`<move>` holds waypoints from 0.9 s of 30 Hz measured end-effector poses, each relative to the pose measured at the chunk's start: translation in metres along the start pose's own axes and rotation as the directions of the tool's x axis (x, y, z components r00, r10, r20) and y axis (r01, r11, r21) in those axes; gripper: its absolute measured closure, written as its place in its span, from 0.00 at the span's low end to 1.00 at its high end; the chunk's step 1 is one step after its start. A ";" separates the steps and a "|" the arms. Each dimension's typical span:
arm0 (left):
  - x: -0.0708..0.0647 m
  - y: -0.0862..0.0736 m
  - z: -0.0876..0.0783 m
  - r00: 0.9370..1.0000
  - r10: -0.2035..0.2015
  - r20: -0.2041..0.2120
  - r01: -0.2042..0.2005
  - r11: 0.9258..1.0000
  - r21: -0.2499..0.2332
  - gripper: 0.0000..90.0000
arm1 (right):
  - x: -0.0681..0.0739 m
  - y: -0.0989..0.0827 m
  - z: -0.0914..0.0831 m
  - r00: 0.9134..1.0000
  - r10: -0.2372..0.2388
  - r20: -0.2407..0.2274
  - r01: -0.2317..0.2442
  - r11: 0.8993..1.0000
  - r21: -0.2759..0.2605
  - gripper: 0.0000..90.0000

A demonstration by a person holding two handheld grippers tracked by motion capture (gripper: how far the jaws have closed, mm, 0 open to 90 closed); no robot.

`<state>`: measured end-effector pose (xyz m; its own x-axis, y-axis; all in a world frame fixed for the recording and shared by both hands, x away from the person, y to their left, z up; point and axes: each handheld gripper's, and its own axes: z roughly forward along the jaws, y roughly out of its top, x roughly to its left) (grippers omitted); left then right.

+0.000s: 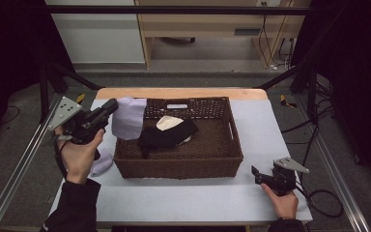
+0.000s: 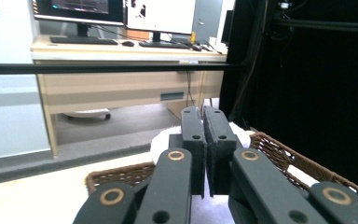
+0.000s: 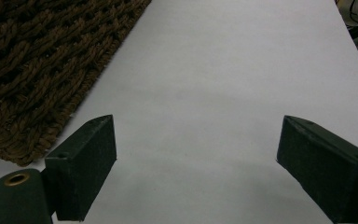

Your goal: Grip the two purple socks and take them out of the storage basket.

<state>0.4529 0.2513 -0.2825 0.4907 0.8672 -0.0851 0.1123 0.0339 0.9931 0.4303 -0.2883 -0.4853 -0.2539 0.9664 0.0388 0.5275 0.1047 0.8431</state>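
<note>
My left gripper (image 1: 110,107) is raised at the left end of a brown wicker basket (image 1: 178,166), shut on a pale lavender cloth (image 1: 128,118) that hangs from its tips over the basket's left rim. In the left gripper view the jaws (image 2: 204,119) are pressed together, with the pale cloth (image 2: 161,142) bulging behind them above the basket rim (image 2: 121,175). A black cloth (image 1: 166,135) and a cream piece (image 1: 169,122) lie inside the basket. My right gripper (image 1: 256,176) rests on the table right of the basket, open with nothing between its fingers (image 3: 196,140).
A second lavender cloth (image 1: 102,162) lies on the pale table cover (image 1: 188,198) beside the left hand. The basket's corner (image 3: 37,60) sits just left of the right jaws. Metal frame rails run along both table sides, and cables trail at the right.
</note>
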 end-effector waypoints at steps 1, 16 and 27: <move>0.003 0.001 -0.004 1.000 0.000 -0.005 0.000 1.000 -0.001 0.97 | 0.000 0.000 0.000 1.000 0.000 0.000 0.000 1.000 0.001 0.13; 0.043 -0.018 -0.052 0.993 -0.007 -0.120 0.010 1.000 0.023 0.97 | 0.000 0.000 0.000 1.000 -0.001 0.005 0.001 1.000 0.002 0.13; 0.067 -0.071 -0.061 0.981 -0.075 -0.177 0.093 0.991 0.097 0.97 | 0.000 0.000 0.000 1.000 0.000 0.005 0.000 1.000 0.004 0.14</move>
<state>0.4255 0.3372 -0.3538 0.3197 0.9366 -0.1436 0.2413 0.0661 0.9682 0.4305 -0.2879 -0.4855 -0.2500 0.9676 0.0361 0.5303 0.1057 0.8412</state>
